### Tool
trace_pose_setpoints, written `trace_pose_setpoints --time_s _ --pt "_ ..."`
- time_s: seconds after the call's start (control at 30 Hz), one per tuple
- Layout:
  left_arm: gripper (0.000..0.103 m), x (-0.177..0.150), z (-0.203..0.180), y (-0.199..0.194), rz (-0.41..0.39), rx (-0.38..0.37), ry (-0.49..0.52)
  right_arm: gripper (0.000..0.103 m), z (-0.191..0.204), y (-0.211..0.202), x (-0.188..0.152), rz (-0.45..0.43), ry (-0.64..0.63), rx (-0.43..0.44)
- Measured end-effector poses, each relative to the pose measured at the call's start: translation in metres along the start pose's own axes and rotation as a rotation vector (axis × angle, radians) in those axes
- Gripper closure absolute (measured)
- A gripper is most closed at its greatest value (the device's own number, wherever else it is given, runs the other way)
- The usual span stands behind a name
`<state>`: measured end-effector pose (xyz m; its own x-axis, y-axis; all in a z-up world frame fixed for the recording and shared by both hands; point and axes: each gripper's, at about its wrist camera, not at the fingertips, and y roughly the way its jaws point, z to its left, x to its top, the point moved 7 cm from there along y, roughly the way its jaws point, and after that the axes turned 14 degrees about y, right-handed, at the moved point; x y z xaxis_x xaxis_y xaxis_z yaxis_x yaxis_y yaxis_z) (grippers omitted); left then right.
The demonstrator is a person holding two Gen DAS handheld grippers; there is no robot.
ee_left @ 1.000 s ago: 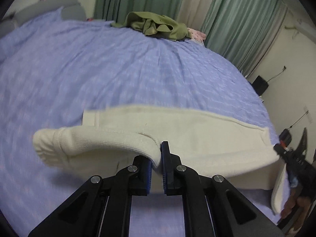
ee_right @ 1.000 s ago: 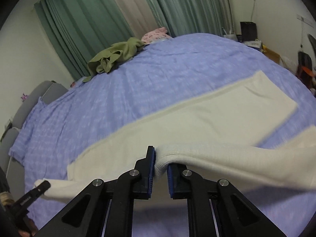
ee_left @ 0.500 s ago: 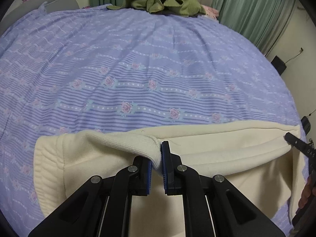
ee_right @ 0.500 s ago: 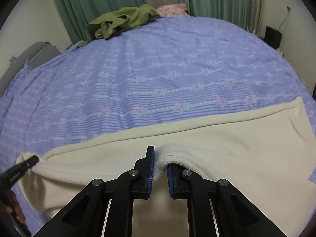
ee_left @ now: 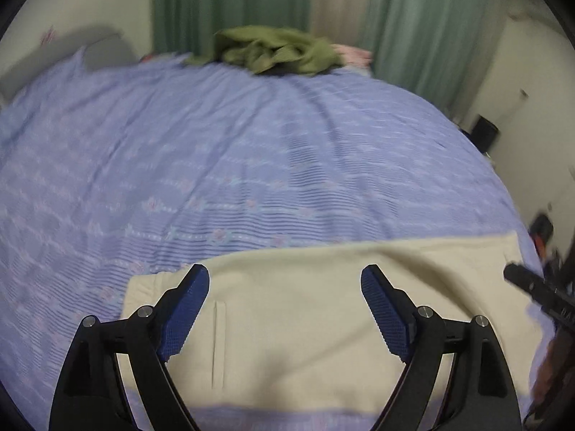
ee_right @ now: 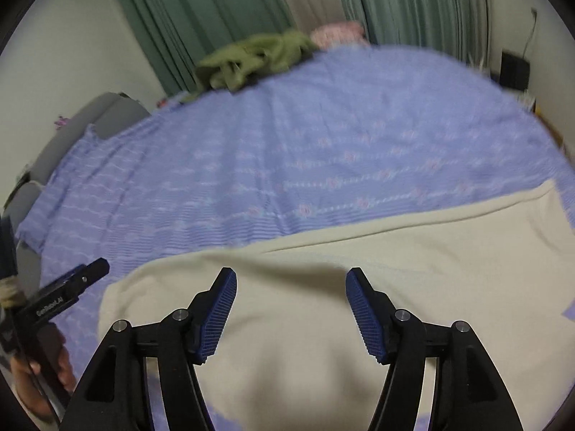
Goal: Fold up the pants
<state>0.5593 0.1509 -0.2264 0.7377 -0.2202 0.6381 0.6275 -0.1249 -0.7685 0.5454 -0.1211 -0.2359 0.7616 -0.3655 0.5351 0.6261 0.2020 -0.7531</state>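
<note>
The cream pants [ee_left: 294, 323] lie folded flat on the near part of the blue floral bedspread [ee_left: 251, 151]; a pocket slit shows near their left end. They also fill the lower part of the right wrist view [ee_right: 323, 287]. My left gripper [ee_left: 285, 280] is open and empty just above the pants. My right gripper [ee_right: 291, 282] is open and empty above the pants too. The right gripper's tip shows at the right edge of the left wrist view [ee_left: 532, 287], and the left gripper's tip at the left edge of the right wrist view [ee_right: 72, 287].
A crumpled olive green garment [ee_left: 276, 50] lies at the far side of the bed, with a pink item [ee_right: 337, 32] beside it. Green curtains [ee_left: 233, 0] hang behind. A grey headboard [ee_right: 90, 122] is at the left. A black box [ee_right: 514, 72] stands by the right wall.
Both grippers have opened and let go of the pants' edge. The pants now lie flat and folded over on the bed. Both cameras have lifted slightly.
</note>
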Motion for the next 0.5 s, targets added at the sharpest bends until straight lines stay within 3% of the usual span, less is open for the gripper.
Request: trace_pose_setpoints --time_s 0.13,0.3,0.5 --pt "0.015 -0.010 -0.041 -0.061 -0.041 -0.032 0.115 0.038 0.001 -0.085 -0.026 -0.070 -0.081 -0.024" --pt "0.007 -0.027 -0.101 -0.145 -0.087 -0.078 0.225 0.029 -0.009 -0.184 -0.055 -0.105 -0.103 -0.065" --pt "0.006 -0.045 -0.171 -0.204 -0.076 -0.169 0.252 0.027 -0.048 -0.273 -0.079 -0.140 -0.060 -0.135"
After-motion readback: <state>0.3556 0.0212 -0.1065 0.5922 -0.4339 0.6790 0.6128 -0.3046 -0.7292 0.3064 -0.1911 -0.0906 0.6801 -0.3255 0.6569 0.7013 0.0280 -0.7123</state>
